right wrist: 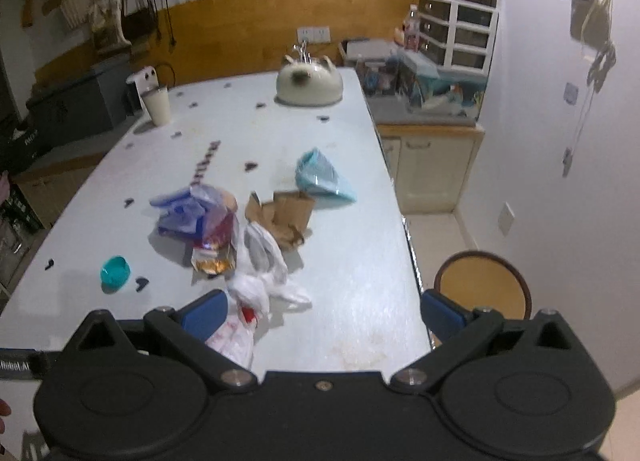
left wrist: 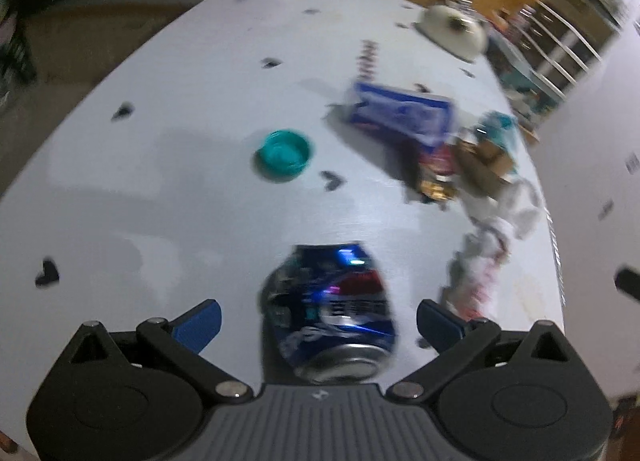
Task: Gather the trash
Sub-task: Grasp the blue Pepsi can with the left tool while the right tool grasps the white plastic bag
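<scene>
left tool [left wrist: 318, 325] spread around crushed blue can [left wrist: 332, 313], label unreadable.

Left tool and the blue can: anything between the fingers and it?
Nothing. In the left wrist view the blue can lies on its side between the open left tool's fingers, bare table either side of it.

Crushed blue can [left wrist: 332, 313] lying between wide-open hand-held gripper [left wrist: 318, 325] fingers (blurred), teal cap [left wrist: 283, 155] beyond
</scene>
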`<state>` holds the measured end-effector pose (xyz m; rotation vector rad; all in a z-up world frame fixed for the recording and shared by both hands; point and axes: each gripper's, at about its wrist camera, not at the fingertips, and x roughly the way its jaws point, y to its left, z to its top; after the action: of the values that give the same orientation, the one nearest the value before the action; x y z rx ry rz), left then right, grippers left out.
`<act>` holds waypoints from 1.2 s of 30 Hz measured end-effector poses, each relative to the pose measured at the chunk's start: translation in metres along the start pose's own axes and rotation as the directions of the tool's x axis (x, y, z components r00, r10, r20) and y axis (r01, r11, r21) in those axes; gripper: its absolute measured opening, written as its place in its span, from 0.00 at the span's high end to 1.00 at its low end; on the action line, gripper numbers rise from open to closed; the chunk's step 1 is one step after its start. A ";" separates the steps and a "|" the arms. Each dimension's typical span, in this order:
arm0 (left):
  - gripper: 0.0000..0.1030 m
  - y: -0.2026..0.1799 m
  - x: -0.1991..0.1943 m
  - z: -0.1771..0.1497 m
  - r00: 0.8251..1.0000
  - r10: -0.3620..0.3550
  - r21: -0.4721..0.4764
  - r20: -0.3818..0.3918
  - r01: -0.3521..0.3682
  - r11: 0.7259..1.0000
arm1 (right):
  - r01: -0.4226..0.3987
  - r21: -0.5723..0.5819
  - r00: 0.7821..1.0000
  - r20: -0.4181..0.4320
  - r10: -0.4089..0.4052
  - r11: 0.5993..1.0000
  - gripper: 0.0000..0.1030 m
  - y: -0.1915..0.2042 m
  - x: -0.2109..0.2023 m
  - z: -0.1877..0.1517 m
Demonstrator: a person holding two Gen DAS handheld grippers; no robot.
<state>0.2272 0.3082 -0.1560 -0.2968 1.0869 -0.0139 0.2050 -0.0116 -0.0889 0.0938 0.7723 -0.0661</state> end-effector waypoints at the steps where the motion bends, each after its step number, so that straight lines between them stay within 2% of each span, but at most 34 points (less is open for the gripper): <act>1: 0.01 0.007 0.004 0.000 1.000 0.010 -0.023 -0.011 -0.010 1.000 | -0.009 0.000 1.000 -0.011 0.009 1.000 0.00 0.001 0.004 0.000; 5: 0.05 0.025 0.016 0.001 0.998 0.025 -0.038 -0.050 -0.027 0.999 | -0.094 -0.041 0.994 -0.056 0.092 0.995 0.00 0.013 0.020 0.003; 6: 0.06 0.028 0.018 -0.001 0.998 0.014 -0.045 -0.055 -0.017 0.999 | -0.116 -0.062 0.991 -0.071 0.112 0.991 0.03 0.019 0.025 0.004; 7: 0.06 0.031 0.018 -0.001 0.998 0.002 -0.054 -0.056 -0.005 0.999 | -0.137 -0.080 0.988 -0.085 0.130 0.987 0.13 0.027 0.029 0.005; 8: 0.08 0.034 0.019 -0.002 0.998 -0.015 -0.067 -0.059 0.012 0.998 | -0.177 -0.103 0.980 -0.106 0.167 0.979 0.18 0.035 0.034 0.005; 9: 0.09 0.038 0.020 -0.003 0.997 -0.037 -0.085 -0.061 0.032 0.996 | -0.221 -0.122 0.970 -0.133 0.205 0.968 0.29 0.043 0.040 0.005; 10: 0.09 0.041 0.020 -0.004 0.997 -0.053 -0.102 -0.061 0.047 0.994 | -0.262 -0.142 0.958 -0.162 0.238 0.955 0.39 0.052 0.046 0.005; 13: 0.12 0.046 0.022 -0.005 0.994 -0.093 -0.143 -0.062 0.083 0.986 | -0.396 -0.195 0.904 -0.252 0.345 0.897 0.60 0.080 0.063 0.002; 17: 0.14 0.051 0.026 -0.006 0.991 -0.118 -0.178 -0.065 0.105 0.978 | -0.536 -0.207 0.813 -0.387 0.434 0.819 0.62 0.116 0.086 -0.008; 18: 0.16 0.052 0.027 -0.006 0.990 -0.123 -0.185 -0.066 0.109 0.977 | -0.548 -0.209 0.802 -0.406 0.438 0.810 0.61 0.123 0.090 -0.011; 23: 0.20 0.055 0.034 -0.006 0.988 -0.136 -0.219 -0.077 0.116 0.969 | -0.538 -0.185 0.782 -0.473 0.405 0.822 0.61 0.141 0.117 -0.026; 26: 0.21 0.053 0.039 -0.005 0.982 -0.169 -0.229 -0.084 0.146 0.962 | -0.510 -0.174 0.782 -0.501 0.370 0.843 0.62 0.137 0.133 -0.035; 28: 0.26 0.049 0.044 -0.003 0.977 -0.190 -0.230 -0.092 0.165 0.959 | -0.500 -0.171 0.783 -0.508 0.359 0.849 0.62 0.133 0.138 -0.039; 31: 0.37 0.043 0.050 0.000 0.966 -0.233 -0.233 -0.110 0.202 0.951 | -0.505 -0.163 0.781 -0.505 0.368 0.848 0.62 0.130 0.139 -0.039; 34: 0.52 0.033 0.055 0.001 0.952 -0.276 -0.229 -0.133 0.241 0.943 | -0.506 -0.155 0.781 -0.501 0.374 0.849 0.63 0.128 0.141 -0.040; 35: 0.63 0.030 0.056 0.001 0.950 -0.281 -0.226 -0.139 0.246 0.943 | -0.506 -0.153 0.781 -0.500 0.375 0.849 0.63 0.128 0.141 -0.041; 36: 0.68 0.028 0.057 0.001 0.950 -0.280 -0.224 -0.141 0.245 0.943 | -0.506 -0.151 0.781 -0.498 0.377 0.849 0.65 0.128 0.142 -0.041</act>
<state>0.2508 0.3261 -0.2116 -0.6349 1.2149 -0.1708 0.2897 0.1169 -0.2094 0.0217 1.2039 0.5419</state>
